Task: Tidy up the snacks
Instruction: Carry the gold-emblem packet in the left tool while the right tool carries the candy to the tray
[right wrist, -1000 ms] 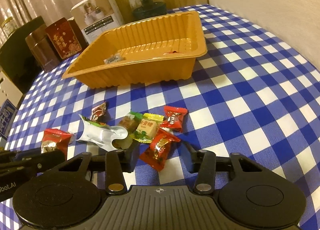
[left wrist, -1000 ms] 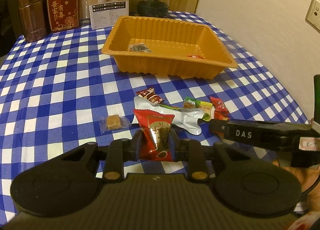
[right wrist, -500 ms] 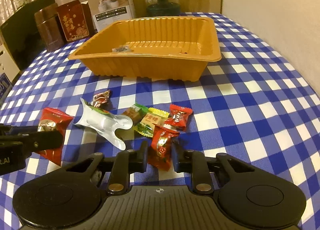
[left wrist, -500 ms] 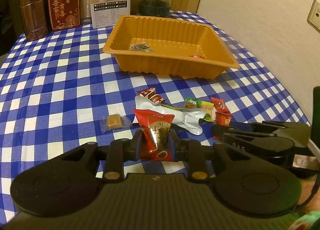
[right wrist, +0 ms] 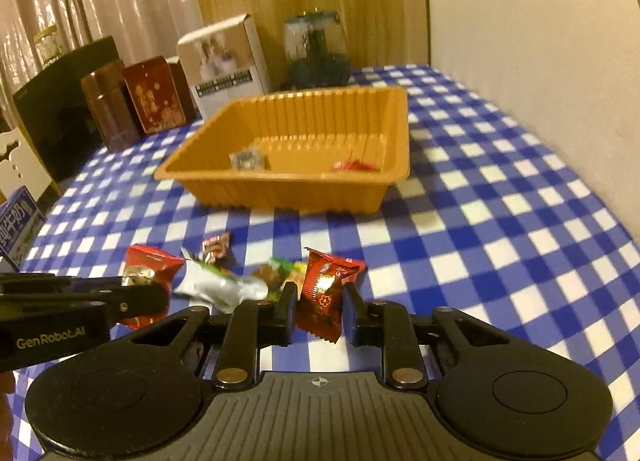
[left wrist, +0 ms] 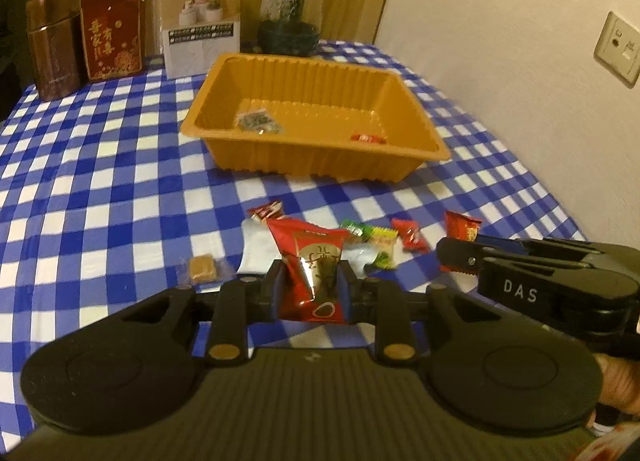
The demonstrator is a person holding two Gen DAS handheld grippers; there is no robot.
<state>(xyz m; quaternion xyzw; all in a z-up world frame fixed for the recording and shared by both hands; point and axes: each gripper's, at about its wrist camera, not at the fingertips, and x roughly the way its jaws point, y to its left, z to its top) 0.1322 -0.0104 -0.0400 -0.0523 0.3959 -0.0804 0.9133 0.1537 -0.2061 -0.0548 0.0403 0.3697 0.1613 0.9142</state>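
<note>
1. The right gripper (right wrist: 319,311) has just closed its fingers on a small red candy (right wrist: 326,293) and lifted it off the surface (right wrist: 500,229).
2. The left gripper (left wrist: 311,288) still pinches a larger red packet (left wrist: 312,261).
3. Both snacks are held near the loose pile; the orange tray (left wrist: 316,165) lies farther off, so carrying them there looks next.

An orange ribbed tray (left wrist: 320,165) sits open on the checked cloth, holding 2 small sweets: a grey-wrapped one (left wrist: 256,121) at its left and a red one (left wrist: 368,137) at its right. Nearer, loose wrapped snacks (left wrist: 376,239) cluster together. 1 large red packet (left wrist: 310,265) and 1 smaller red packet (right wrist: 324,293) stand upright, pinched off the cloth.
</note>
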